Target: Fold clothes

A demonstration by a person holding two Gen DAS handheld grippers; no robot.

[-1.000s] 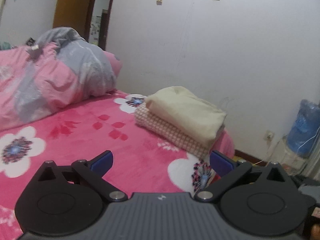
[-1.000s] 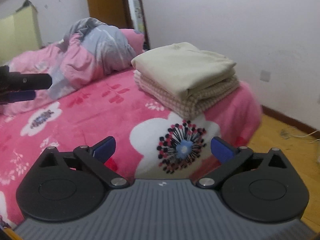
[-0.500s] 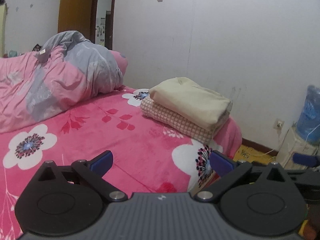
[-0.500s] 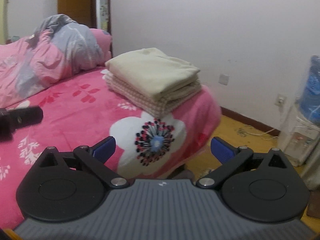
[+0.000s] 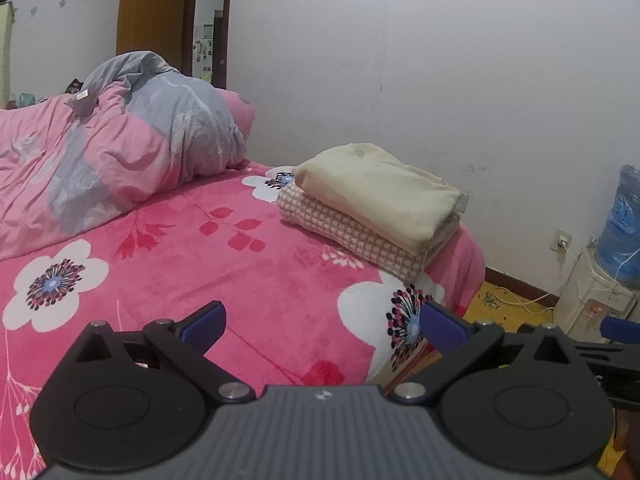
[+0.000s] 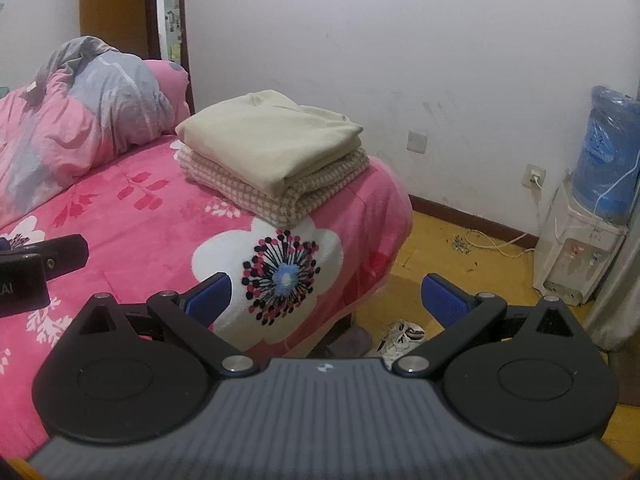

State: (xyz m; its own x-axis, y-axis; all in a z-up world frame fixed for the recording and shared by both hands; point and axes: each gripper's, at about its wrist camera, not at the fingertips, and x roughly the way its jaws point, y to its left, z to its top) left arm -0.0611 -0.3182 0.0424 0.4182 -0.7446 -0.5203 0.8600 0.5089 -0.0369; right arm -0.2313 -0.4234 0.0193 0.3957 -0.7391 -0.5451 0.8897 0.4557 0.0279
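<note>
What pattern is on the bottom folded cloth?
A pink-and-white check on the bottom folded cloth, clearest in the right wrist view.

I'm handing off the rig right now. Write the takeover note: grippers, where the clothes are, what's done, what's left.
Left gripper: open, empty, above the pink bed cover.
Right gripper: open, empty, over the bed's corner.
Clothes: cream garment folded, stacked on the folded checked garment, near the bed's corner by the wall.
Done: both pieces folded and stacked.
Left: no unfolded garment is in view; only the rumpled pink and grey quilt lies at the far end. Look around before stopping.
</note>
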